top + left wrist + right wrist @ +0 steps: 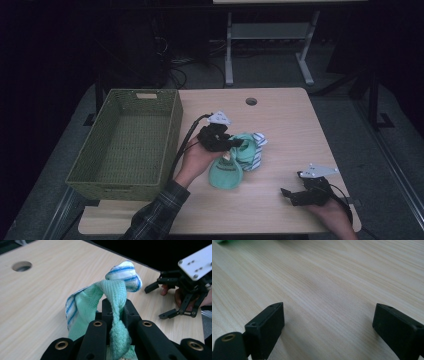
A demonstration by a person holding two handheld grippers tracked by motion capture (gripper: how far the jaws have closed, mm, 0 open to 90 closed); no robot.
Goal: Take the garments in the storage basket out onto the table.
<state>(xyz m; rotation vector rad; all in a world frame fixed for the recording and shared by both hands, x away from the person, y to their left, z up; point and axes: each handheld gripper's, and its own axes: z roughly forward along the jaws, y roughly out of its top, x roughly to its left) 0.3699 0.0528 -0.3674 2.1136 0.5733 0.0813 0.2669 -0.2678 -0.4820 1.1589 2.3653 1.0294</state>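
Where the green cloth [117, 322] bunches with a blue-striped cloth [126, 272] at the middle of the bench [280, 125], the left gripper [235, 143] has its fingers [96, 337] clamped narrowly on the green fabric. Right gripper [295, 195], well apart near the bench's front edge, keeps its fingers [265, 326] spread wide over bare wood. A green woven basket [170, 130] stands at the left.

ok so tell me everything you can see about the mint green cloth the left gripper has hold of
The mint green cloth looks like soft knitted or waffle-weave fabric. It is bunched and twisted into a rope where the left gripper is shut on it, near the middle of the table. A white cloth with blue stripes is tangled with it, showing at its top and left edge. In the high view its lower part spreads on the tabletop, with a small pale label, and the basket stands apart to its left.
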